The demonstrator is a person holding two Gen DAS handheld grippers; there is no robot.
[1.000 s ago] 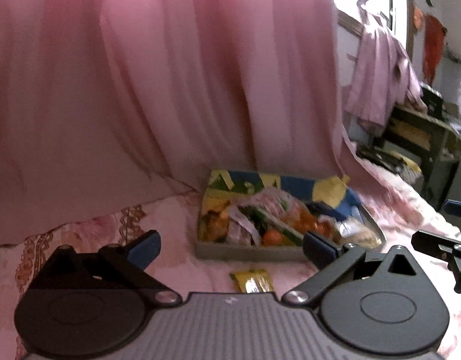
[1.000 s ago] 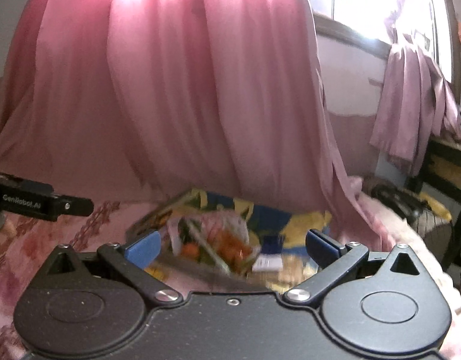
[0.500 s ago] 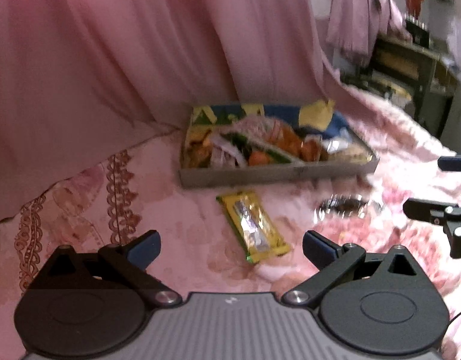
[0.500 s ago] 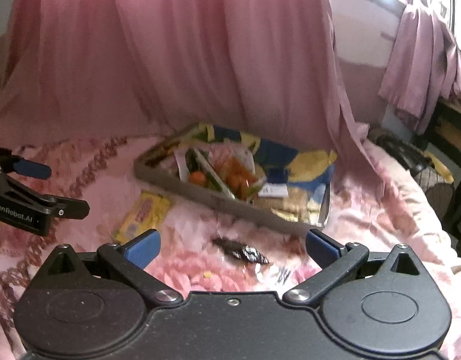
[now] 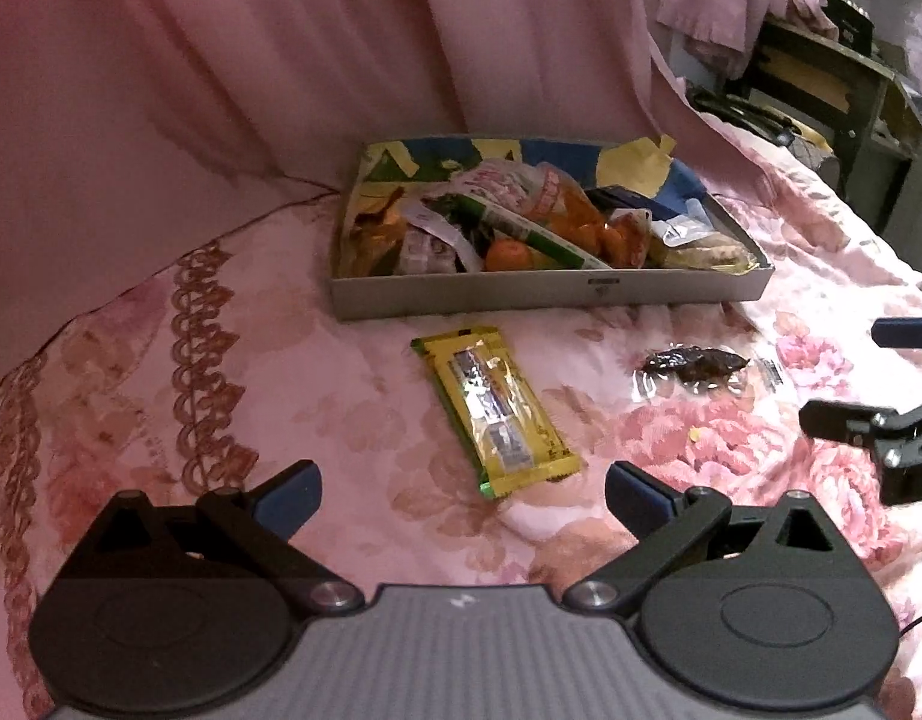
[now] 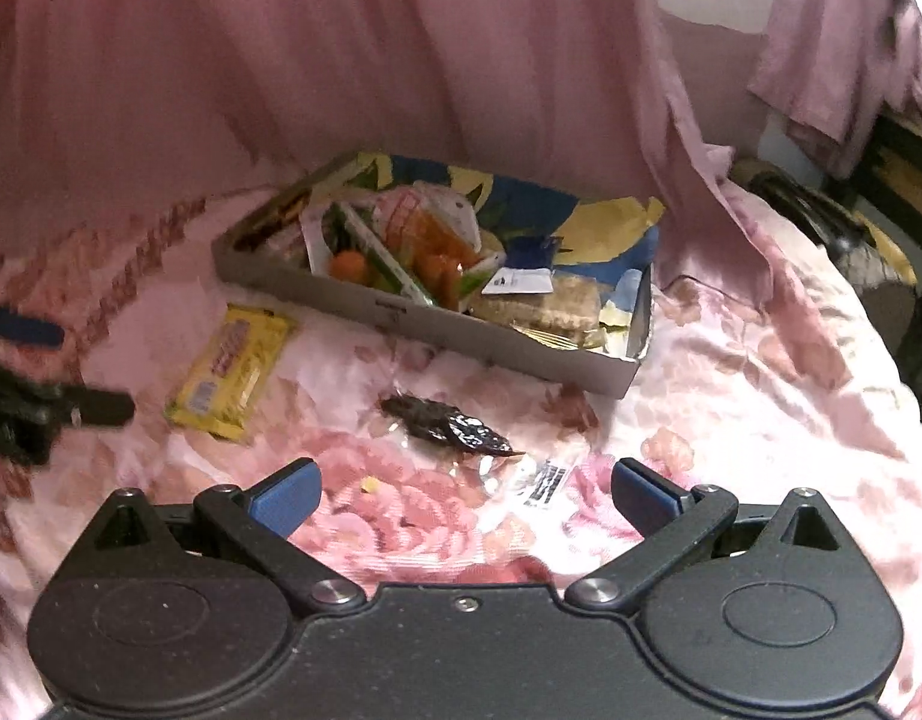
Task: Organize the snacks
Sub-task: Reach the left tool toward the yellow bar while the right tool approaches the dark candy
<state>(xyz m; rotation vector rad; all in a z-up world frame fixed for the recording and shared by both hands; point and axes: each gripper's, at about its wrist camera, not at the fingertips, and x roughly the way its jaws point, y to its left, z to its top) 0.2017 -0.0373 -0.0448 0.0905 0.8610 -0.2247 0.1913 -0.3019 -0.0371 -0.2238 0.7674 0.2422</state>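
Step in hand, by my judgement: the approach to the loose snacks, none yet picked up. The left tool (image 5: 463,485) hangs over the bed (image 5: 161,372) with its jaws spread wide and nothing between them; the right tool (image 6: 466,489) likewise stands open and unloaded.

The yellow snack packet (image 5: 496,409) lies flat on the floral bedspread, just in front of the left tool and near the grey box (image 5: 521,295). The clear packet with a dark dried snack (image 6: 452,427) lies to its right, just ahead of the right tool. The box, on the far side, is already heaped with assorted wrappers.

Next move, as judged: lower each tool onto its packet, close on an edge, and carry it into the box. Both packets are thin and lie on soft cloth, so the fingers may pinch fabric as well.
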